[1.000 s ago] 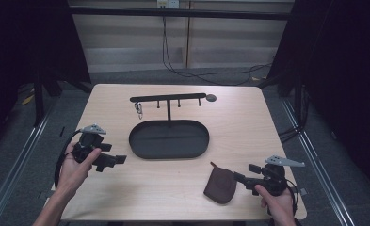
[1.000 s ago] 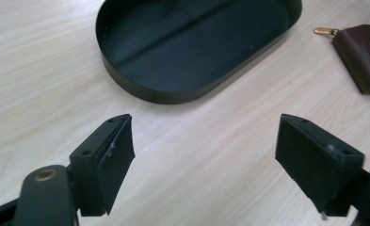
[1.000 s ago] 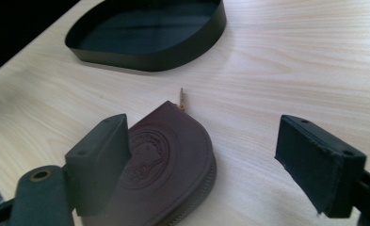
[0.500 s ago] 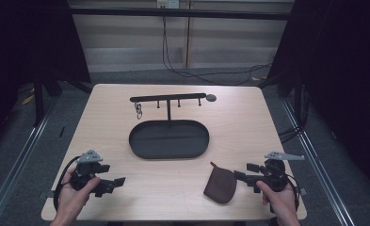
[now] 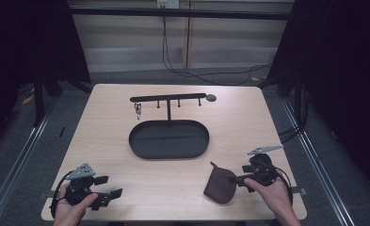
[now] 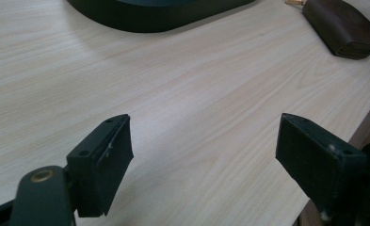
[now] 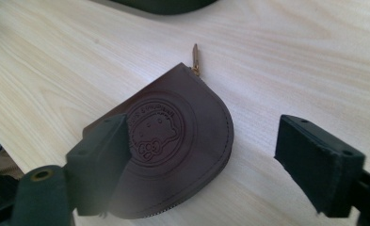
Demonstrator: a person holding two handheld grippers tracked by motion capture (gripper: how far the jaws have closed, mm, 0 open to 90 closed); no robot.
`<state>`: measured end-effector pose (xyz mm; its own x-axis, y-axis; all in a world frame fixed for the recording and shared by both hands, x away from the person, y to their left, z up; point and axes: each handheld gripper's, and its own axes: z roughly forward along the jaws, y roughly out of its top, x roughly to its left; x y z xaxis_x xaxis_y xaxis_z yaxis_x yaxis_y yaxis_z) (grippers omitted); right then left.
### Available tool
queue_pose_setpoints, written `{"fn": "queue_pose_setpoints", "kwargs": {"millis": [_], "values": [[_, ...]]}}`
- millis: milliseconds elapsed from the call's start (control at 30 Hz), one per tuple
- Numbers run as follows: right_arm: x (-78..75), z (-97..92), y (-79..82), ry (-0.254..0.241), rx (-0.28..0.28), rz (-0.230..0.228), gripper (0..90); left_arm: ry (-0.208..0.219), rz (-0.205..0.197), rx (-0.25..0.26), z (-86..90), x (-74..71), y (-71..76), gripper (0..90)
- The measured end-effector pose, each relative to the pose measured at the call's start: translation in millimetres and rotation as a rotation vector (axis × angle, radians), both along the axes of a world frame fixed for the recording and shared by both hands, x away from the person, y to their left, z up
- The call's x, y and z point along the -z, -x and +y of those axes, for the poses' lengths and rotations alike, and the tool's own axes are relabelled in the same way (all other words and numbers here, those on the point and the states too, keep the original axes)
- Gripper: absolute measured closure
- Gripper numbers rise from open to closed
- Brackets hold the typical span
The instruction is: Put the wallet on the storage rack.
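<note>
Near the front right corner of the table, a small brown leather coin pouch is seen lying flat, just in front of the right gripper. From the right gripper view, the pouch is shown half-round, with an embossed emblem on its face and a brass zip pull pointing away towards the dark oval tray. The right gripper's fingers are spread wide apart and nothing is held; the pouch is framed between them but is not touched. The left gripper is held low over bare wood at the front left, its fingers likewise parted and empty.

The pouch is judged to be light, soft and thin, so it may be expected to bend and slide on the smooth wood when pressed. A hold across the curved stitched edge, where the leather looks stiffest, is thought best. Behind the tray, a hook rack with a small key ring hanging from it is seen.
</note>
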<state>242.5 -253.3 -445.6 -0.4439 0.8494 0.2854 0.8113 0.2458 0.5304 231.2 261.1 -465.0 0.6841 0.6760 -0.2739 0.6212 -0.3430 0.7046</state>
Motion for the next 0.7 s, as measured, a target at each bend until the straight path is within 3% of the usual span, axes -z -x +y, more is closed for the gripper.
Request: {"fn": "queue_pose_setpoints", "kwargs": {"millis": [167,267,433,467,700], "values": [[-1.8,9.0,-10.3,0.067,-0.022,0.086,16.7,0.000,0.002,0.039,-10.4,1.4,-0.8,19.0],[-1.5,16.0,-18.1,0.120,-0.084,0.149,16.7,0.000,-0.001,0.052,-14.7,1.8,-2.6,18.8],[-3.6,23.1,-27.2,0.163,-0.116,0.182,16.8,-0.004,0.015,0.073,-18.4,3.4,-7.3,18.8],[-3.8,26.9,-31.9,0.172,-0.127,0.207,16.7,0.000,0.013,0.070,-18.6,3.5,-9.2,18.8],[-0.5,40.2,-44.5,0.232,-0.171,0.270,16.7,0.002,0.022,0.057,-17.3,4.0,-12.2,18.8]]}}
